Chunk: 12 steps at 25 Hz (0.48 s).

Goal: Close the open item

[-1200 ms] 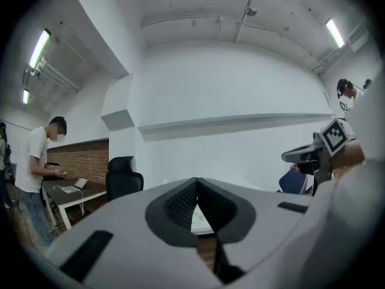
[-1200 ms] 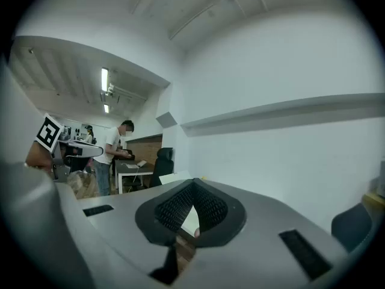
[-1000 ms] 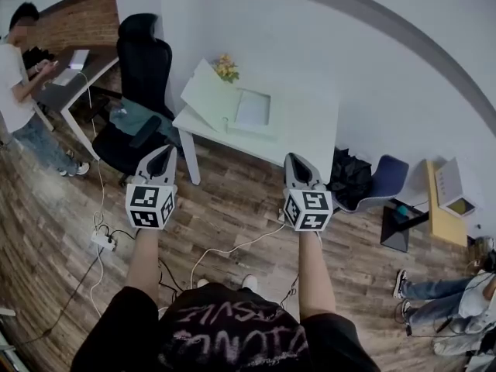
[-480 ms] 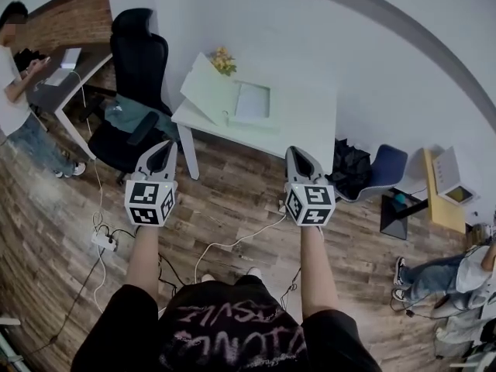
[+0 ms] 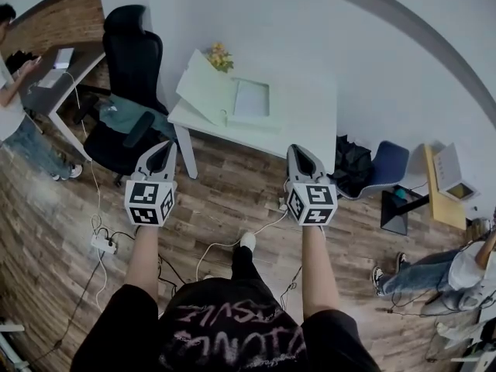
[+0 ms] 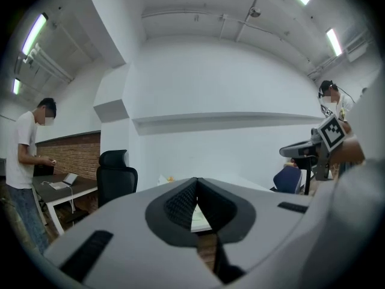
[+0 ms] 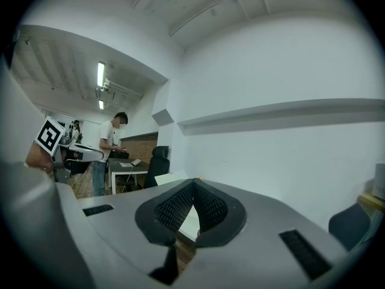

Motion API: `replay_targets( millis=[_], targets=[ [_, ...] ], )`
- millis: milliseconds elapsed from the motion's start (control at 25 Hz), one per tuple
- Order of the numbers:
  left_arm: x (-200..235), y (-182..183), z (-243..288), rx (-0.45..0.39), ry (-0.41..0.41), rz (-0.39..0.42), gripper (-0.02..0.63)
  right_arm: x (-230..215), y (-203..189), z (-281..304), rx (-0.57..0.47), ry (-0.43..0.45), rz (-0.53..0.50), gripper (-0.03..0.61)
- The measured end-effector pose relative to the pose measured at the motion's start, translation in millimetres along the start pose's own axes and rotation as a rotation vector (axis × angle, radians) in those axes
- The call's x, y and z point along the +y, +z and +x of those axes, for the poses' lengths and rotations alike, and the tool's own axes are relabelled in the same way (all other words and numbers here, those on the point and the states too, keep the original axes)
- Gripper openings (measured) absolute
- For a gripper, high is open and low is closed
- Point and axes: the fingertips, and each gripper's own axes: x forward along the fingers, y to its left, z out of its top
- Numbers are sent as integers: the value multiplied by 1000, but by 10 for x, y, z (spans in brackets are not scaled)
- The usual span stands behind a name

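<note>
The open item is a flat white case on the white table. Its lid stands tilted up at the left and its base lies flat. Both grippers are held level over the wooden floor, short of the table's front edge. My left gripper is shut with nothing in it, below and left of the case. My right gripper is shut and empty too, near the table's right part. In the left gripper view my left gripper points at the table, as does my right gripper in its own view.
A black office chair stands left of the table, with yellow flowers on the table's far corner. A black bag and a blue chair are at the right. Cables and a power strip lie on the floor. A person stands by a desk.
The table and case have come a little closer in the head view. A foot has stepped forward between the arms. Both grippers stay shut and side by side.
</note>
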Motion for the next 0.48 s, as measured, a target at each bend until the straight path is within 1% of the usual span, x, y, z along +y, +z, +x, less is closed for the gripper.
replay_targets(
  millis=[160, 360, 480],
  targets=[
    [80, -65, 269, 19, 9, 1, 0, -132, -52, 285, -3, 8, 16, 12],
    [148, -126, 768, 44, 25, -3, 0, -473, -137, 747, -1, 15, 41, 11],
    [142, -148, 1116, 61, 33, -1, 0, -683, -235, 1039, 18, 31, 47, 12]
  ],
)
